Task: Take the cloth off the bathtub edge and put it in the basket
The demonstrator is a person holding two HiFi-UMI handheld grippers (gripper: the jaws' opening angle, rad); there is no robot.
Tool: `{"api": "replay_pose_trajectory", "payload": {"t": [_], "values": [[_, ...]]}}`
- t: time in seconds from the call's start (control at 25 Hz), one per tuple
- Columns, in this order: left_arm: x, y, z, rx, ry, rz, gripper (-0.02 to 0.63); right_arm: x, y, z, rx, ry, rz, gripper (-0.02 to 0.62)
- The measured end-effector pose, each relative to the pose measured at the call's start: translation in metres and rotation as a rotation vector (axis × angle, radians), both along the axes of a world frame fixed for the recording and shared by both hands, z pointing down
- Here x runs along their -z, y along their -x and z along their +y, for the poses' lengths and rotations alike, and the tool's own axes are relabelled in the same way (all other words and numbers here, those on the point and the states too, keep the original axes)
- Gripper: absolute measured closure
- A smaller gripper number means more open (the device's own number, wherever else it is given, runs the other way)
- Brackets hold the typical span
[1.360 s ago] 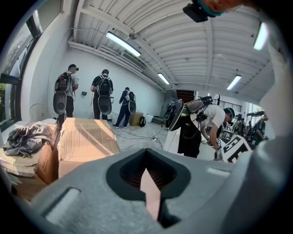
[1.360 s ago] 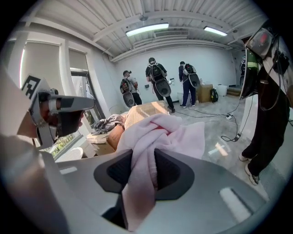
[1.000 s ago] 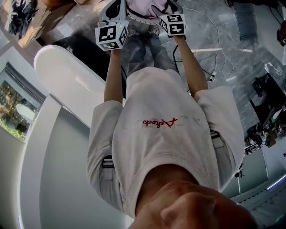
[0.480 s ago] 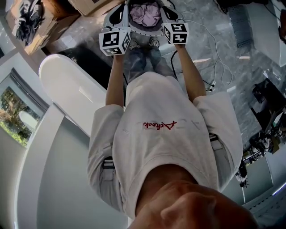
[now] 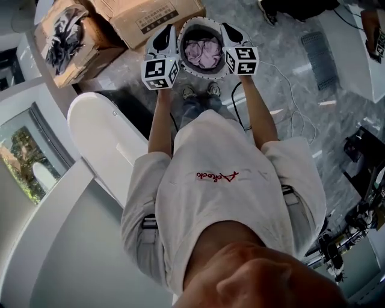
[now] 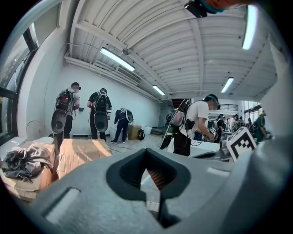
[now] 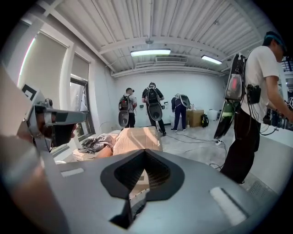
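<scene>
The round grey basket [image 5: 199, 28] stands on the grey marble floor [image 5: 283, 66] with its mouth open upward. A pink cloth [image 5: 201, 51] lies low inside it. The left tool [image 5: 168, 31] and the right tool [image 5: 227, 29] flank the rim, one on each side, and the mouth between them is free. Brown cardboard boxes [image 5: 150, 18] crowd just beyond the basket on its left. The white oval bathtub [image 5: 99, 135] walls off the left side. To the right the floor lies open, crossed only by a thin white cable [image 5: 292, 111].
</scene>
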State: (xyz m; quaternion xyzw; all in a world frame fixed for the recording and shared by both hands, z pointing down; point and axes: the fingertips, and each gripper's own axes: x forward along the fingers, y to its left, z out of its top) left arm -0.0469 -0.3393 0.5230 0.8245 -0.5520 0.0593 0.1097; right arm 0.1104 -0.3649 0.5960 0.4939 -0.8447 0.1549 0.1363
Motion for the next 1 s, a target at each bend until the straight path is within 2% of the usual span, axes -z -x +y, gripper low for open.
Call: {"api": "replay_pose_trajectory", "payload": {"t": [0.32,0.68,1.0], "values": [[0.065,0.028,-0.006,0.053,-0.127,-0.034,0.606,0.086,0.004,-0.025,0.018,-0.162,-0.022,0.589],[0.118,0.055,-0.012,0.088,-0.217,-0.049,0.606,0.166,0.027,-0.043,0.053,-0.314,-0.027,0.589],[0.132,0.061,-0.023,0.088,-0.237,-0.046,0.606,0.183,0.039,-0.045,0.063,-0.349,-0.034,0.589]]}}
